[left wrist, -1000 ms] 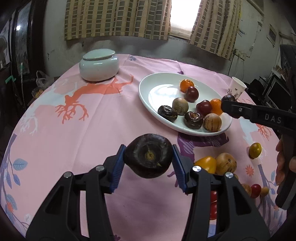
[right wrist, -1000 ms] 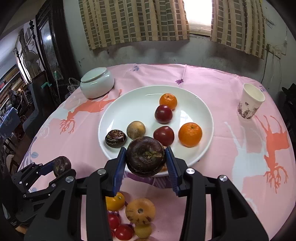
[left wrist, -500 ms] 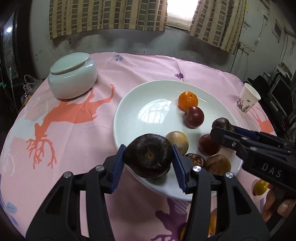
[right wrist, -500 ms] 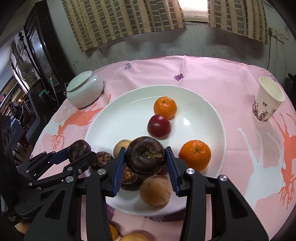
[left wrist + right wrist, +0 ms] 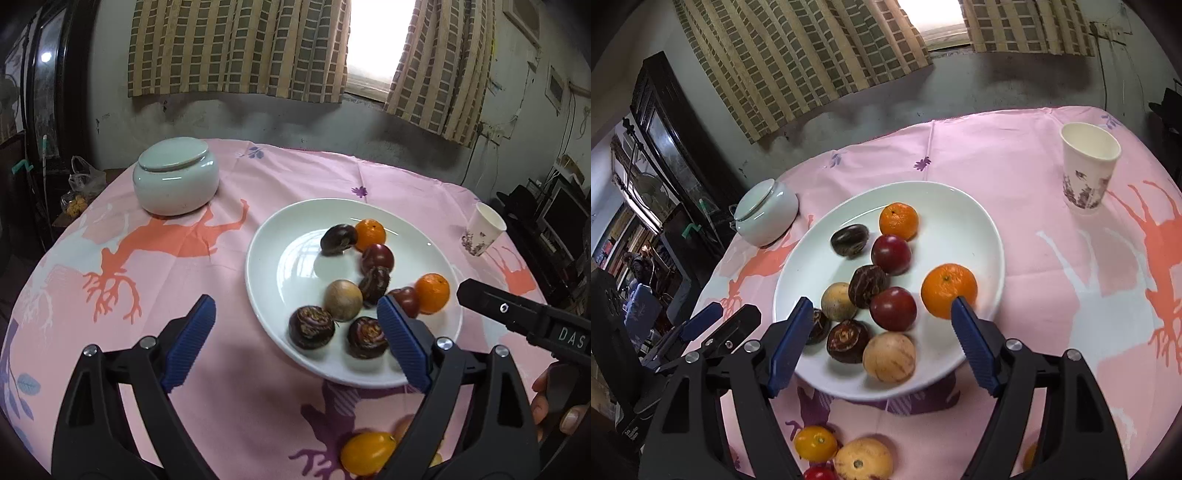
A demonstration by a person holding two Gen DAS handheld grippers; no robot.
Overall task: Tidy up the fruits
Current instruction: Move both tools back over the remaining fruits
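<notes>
Pink deer-print cloth covers the round surface (image 5: pixel 177 280) I am working over, and nearest to me a few fruits are still off the plate: a yellow fruit (image 5: pixel 815 443) and a tan fruit (image 5: pixel 863 459) lie on the cloth just short of the rim.

My left claw (image 5: pixel 295 341) and my right claw (image 5: pixel 877 341) have both just been opening, and each now stands apart with nothing between the blue pads. Both hover over the near edge of the white plate (image 5: pixel 967 221).

On that plate I count two oranges, two red plums, several dark fruits and two tan ones. One dark fruit (image 5: pixel 849 240) is blurred toward the far side beside the far orange (image 5: pixel 898 220), and I judge it may be rolling from the drop.

To do this step well, I would lift both claws straight up and back before turning, so the pads do not knock the near orange (image 5: pixel 948 290) or the fruit crowded at the near rim. Then I would drop to the loose fruit one at a time, closing across the widest part and gently, since round fruit slips.

Farther off stand a lidded ceramic jar (image 5: pixel 175 176) and a paper cup (image 5: pixel 1089 168), with checked curtains beyond.
</notes>
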